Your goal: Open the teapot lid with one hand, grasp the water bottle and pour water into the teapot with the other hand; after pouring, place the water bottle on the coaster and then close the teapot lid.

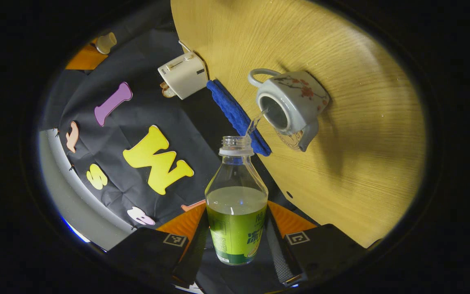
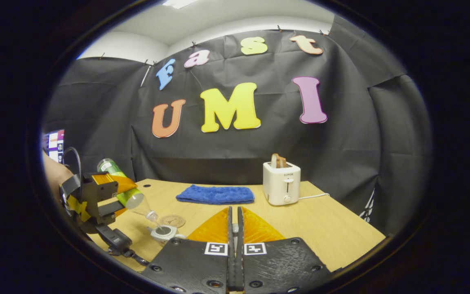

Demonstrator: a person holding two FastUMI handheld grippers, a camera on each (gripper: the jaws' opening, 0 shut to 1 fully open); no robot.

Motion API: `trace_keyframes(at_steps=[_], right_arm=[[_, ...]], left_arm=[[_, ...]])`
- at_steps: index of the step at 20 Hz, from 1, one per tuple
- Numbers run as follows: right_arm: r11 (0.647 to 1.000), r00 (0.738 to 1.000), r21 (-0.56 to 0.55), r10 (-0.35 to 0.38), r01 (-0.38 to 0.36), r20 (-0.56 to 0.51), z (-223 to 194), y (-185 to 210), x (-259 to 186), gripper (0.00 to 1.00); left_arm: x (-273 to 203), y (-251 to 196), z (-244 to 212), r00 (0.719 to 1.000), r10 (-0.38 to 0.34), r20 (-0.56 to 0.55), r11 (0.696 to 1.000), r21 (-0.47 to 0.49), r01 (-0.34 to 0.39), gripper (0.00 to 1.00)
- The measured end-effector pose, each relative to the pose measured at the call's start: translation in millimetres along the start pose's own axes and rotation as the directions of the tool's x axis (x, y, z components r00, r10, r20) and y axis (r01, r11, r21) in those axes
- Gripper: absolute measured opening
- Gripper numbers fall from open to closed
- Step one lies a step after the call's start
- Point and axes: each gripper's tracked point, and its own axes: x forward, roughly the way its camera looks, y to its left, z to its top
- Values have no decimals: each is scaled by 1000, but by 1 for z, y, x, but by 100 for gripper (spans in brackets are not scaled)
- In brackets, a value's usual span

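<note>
My left gripper is shut on a clear water bottle with a green label. The bottle is tipped, and a thin stream runs from its neck into the open mouth of the pale flowered teapot on the wooden table. A round coaster lies against the teapot. In the right gripper view, the left gripper holds the bottle slanted over the teapot, with the coaster just behind it. My right gripper is shut above the table front, nothing visible between its fingers.
A folded blue cloth lies along the table's back edge. Beside it stands a white toaster holding a slice of bread, its cable trailing right. A person's arm is behind the left gripper.
</note>
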Motion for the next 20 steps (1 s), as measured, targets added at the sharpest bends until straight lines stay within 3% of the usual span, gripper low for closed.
trace_keyframes(at_steps=[9, 20], right_arm=[[1000, 1000, 13, 0, 0, -5, -1, -4, 1, 0], [1000, 1000, 10, -3, 3, -17, -3, -8, 2, 0]], left_arm=[[1, 10, -5, 1000, 17, -8, 996, 90, -16, 73], [1, 14, 3, 1000, 22, 0, 993, 113, -22, 73]])
